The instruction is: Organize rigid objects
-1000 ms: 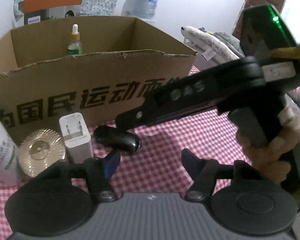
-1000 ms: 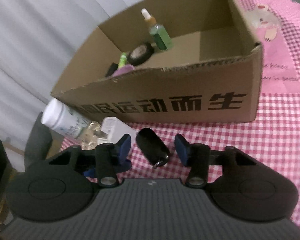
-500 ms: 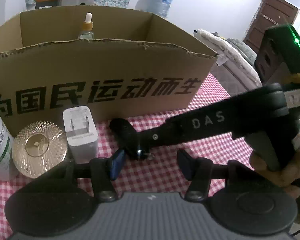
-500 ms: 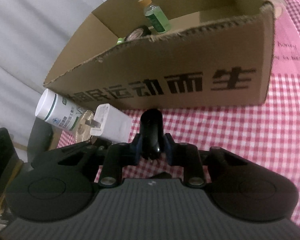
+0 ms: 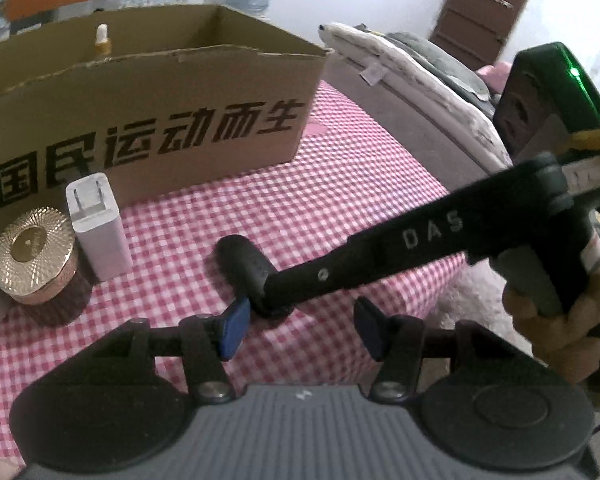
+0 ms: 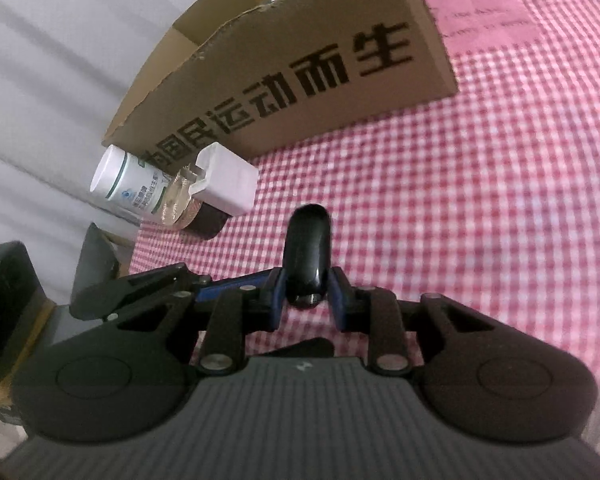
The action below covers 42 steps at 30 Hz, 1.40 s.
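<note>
1. Your right tongs (image 6: 307, 294) are clamped on the black capsule (image 6: 307, 254); their blue pads (image 6: 274, 294) press its two sides, having closed in on it during the last second. Seen from your left wrist, the capsule (image 5: 246, 266) sits at the tip of the right tongs' long black finger, low over the red-checked cloth (image 5: 340, 200); you cannot tell whether it touches the cloth.
2. Your left tongs (image 5: 298, 330) stand apart with nothing between them. Their left pad (image 5: 234, 330) is just beside the capsule's near end; you cannot tell whether they touch.
3. Your right hand (image 5: 556, 328) grips the right tool's handle at the right edge of the left-wrist view.
4. Past the capsule, to the left, a white charger (image 5: 98, 226) stands upright on the worktop, prongs up. Just left of it sits a gold-lidded jar (image 5: 34, 254).
5. Beside the jar in the right-wrist view stands a white bottle (image 6: 126, 184) with green print.
6. Behind these three stands the open cardboard box (image 5: 160, 128), its front printed with black characters. The charger stands close against its front wall.
7. Inside the box, a dropper bottle (image 5: 102, 40) shows its top above the torn front edge.
8. Beyond the worktop's right side lies a bed (image 5: 412, 76) with folded bedding.
</note>
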Motion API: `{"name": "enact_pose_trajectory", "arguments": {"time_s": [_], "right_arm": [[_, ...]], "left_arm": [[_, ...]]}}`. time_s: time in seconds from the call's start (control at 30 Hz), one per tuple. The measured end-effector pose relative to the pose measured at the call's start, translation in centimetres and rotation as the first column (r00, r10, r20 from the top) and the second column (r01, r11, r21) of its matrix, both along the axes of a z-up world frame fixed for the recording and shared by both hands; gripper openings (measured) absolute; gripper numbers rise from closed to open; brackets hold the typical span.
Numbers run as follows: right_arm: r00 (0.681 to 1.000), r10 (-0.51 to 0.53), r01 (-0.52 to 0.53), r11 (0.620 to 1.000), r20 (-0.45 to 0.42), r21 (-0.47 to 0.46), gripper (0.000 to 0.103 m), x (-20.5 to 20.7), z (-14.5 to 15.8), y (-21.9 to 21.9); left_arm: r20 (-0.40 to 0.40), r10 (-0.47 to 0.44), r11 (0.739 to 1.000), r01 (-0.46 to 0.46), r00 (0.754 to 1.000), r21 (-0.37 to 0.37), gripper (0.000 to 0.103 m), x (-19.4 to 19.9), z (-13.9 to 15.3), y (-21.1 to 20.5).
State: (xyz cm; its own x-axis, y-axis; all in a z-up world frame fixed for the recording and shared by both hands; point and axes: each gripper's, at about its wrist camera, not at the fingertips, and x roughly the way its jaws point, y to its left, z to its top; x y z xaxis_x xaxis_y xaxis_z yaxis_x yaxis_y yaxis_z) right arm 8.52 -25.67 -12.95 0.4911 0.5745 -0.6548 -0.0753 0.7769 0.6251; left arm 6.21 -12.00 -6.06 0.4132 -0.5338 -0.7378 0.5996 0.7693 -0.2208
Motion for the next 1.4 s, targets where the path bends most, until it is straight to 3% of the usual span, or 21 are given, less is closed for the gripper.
{"name": "enact_pose_trajectory", "arguments": {"time_s": [0.1, 0.33, 0.5, 0.7, 0.87, 1.4], "right_arm": [[0.999, -0.051, 0.051, 0.998, 0.015, 0.023, 0.026, -0.6, 0.3, -0.8], [0.993, -0.114, 0.115, 0.99, -0.018, 0.081, 0.026, 0.4, -0.6, -2.0], [0.997, -0.079, 0.081, 0.989, -0.019, 0.127, 0.027, 1.0, -0.9, -1.3], [0.997, -0.078, 0.073, 0.985, 0.025, 0.157, 0.028, 0.6, -0.1, -1.0], [0.995, -0.074, 0.066, 0.991, 0.067, 0.114, 0.027, 0.7, 0.5, -0.2], [0.989, -0.136, 0.129, 0.985, 0.061, 0.112, 0.018, 1.6, -1.0, 0.5]], "left_arm": [[0.038, -0.004, 1.0, 0.004, 0.999, 0.02, 0.064, -0.1, 0.5, -0.1], [0.021, 0.03, 0.999, -0.031, 0.999, 0.035, 0.063, 1.9, 0.2, -0.9], [-0.024, 0.055, 0.998, -0.055, 0.998, 0.007, 0.056, 3.1, -0.2, -0.4], [-0.023, 0.06, 0.998, -0.06, 0.998, 0.012, 0.044, 3.4, -0.2, -0.2], [-0.019, 0.076, 0.997, -0.076, 0.997, 0.02, 0.035, 3.8, -0.1, 0.3], [-0.003, 0.076, 0.997, -0.076, 0.997, 0.016, 0.032, 3.8, 0.0, 0.3]]}}
